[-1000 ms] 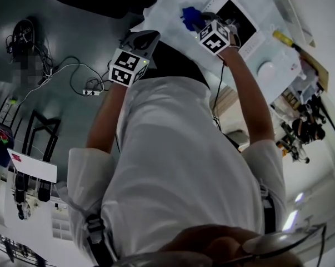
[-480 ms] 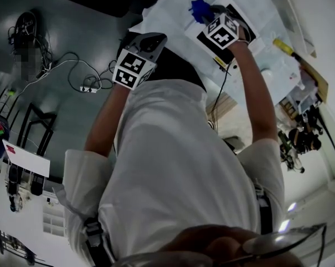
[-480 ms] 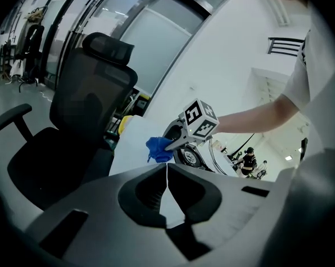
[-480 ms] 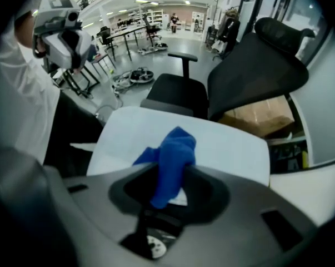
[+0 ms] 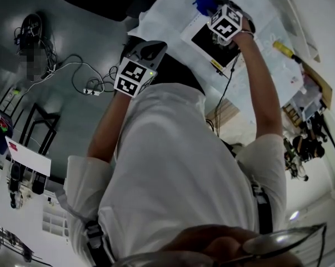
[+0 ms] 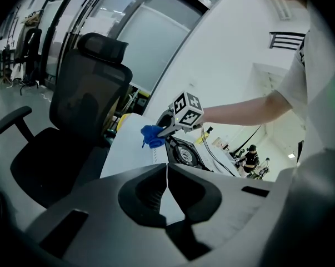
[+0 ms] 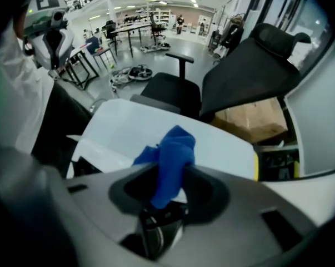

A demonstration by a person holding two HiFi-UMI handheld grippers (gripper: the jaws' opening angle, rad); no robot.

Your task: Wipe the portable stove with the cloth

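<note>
Likely mid-wipe: right hand-held gripper (image 7: 170, 178) clamps crumpled blue cloth (image 7: 174, 159) at white-framed, black-topped portable stove's (image 5: 207, 39) far edge; left hand-held gripper (image 6: 167, 178) closed, empty.

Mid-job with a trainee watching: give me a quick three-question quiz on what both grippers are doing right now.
1. True or false: the left gripper is shut with nothing between its jaws.
2. What does the right gripper clamp? A) a sponge B) a blue cloth C) a cable
3. Fill in: the right gripper is held over the ___.
Key: 1 true; 2 B; 3 portable stove.
</note>
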